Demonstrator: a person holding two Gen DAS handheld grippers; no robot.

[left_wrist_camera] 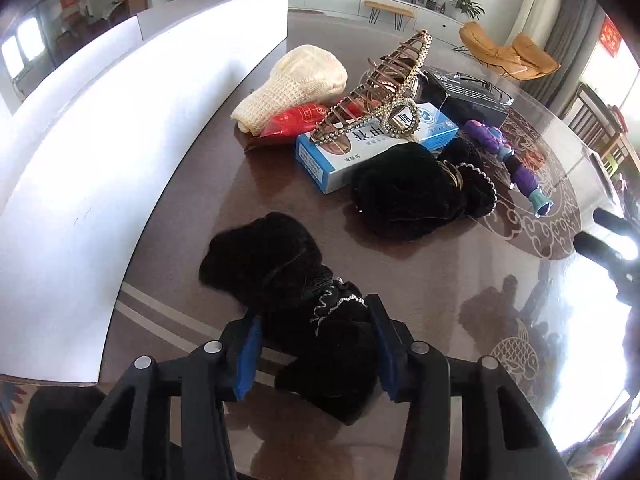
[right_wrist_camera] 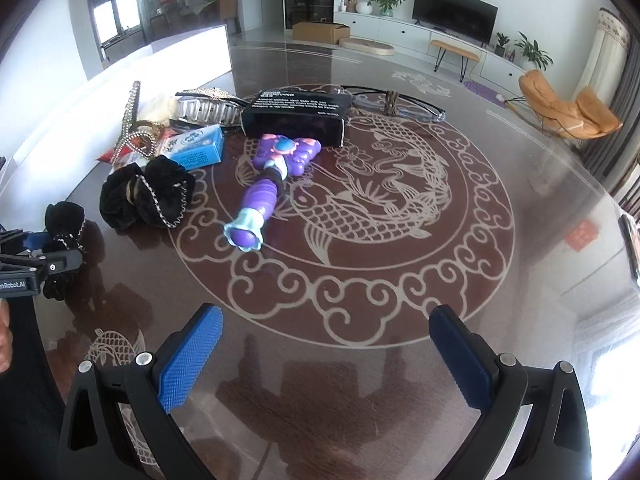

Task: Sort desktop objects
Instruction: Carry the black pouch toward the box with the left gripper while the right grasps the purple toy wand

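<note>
Your left gripper (left_wrist_camera: 314, 350) has its blue pads pressed on both sides of a black velvet scrunchie (left_wrist_camera: 292, 300) with a silver chain trim, at the near left of the glass table (right_wrist_camera: 500, 272). Your right gripper (right_wrist_camera: 326, 354) hangs over bare glass near the carp pattern, jaws wide apart, nothing between them. A second black scrunchie (right_wrist_camera: 146, 196) sits just beyond, touching the blue box (left_wrist_camera: 360, 148). A rhinestone hair claw (left_wrist_camera: 384, 84) lies on top of that box. The purple toy wand (right_wrist_camera: 268, 184) lies right of them, its head near the black box (right_wrist_camera: 298, 114). The cream knit piece (left_wrist_camera: 296, 84) and red packet (left_wrist_camera: 296, 122) sit far left by the white panel (left_wrist_camera: 100, 152).
</note>
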